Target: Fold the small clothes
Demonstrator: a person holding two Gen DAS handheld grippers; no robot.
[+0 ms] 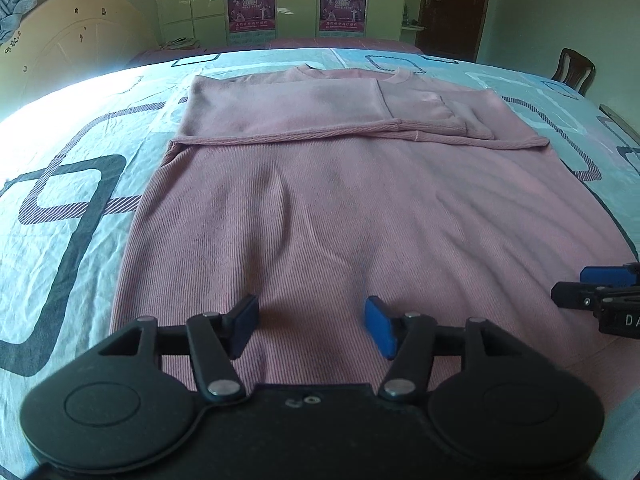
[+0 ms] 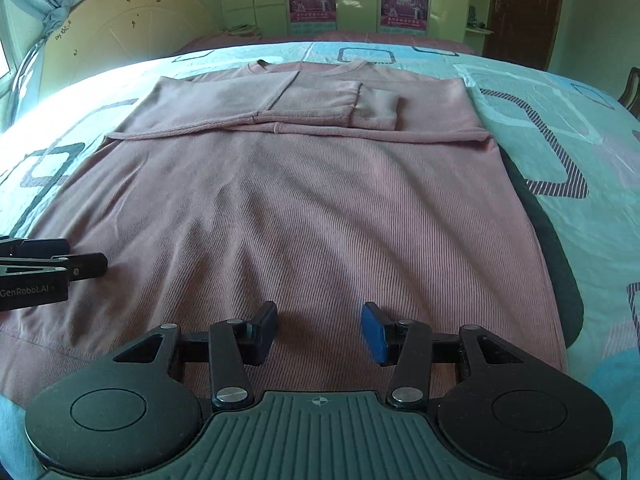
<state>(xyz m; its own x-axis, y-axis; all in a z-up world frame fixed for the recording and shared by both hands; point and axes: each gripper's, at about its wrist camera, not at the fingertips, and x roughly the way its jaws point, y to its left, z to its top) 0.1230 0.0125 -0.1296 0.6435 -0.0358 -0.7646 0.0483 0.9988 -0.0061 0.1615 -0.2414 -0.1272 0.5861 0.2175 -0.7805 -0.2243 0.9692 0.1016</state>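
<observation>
A pink ribbed sweater (image 1: pixel 360 208) lies flat on the bed, neck at the far end, both sleeves folded across the chest. It also shows in the right wrist view (image 2: pixel 320 208). My left gripper (image 1: pixel 312 326) is open and empty, low over the near hem at the sweater's left part. My right gripper (image 2: pixel 320 330) is open and empty over the near hem at the right part. The right gripper shows at the right edge of the left wrist view (image 1: pixel 600 296); the left gripper shows at the left edge of the right wrist view (image 2: pixel 52 272).
The bed has a light blue sheet (image 1: pixel 72 184) with dark square patterns. A cream headboard (image 1: pixel 68 44) leans at the far left, wardrobes with posters (image 1: pixel 252 4) stand at the back, a wooden chair (image 1: pixel 576 70) stands at the far right.
</observation>
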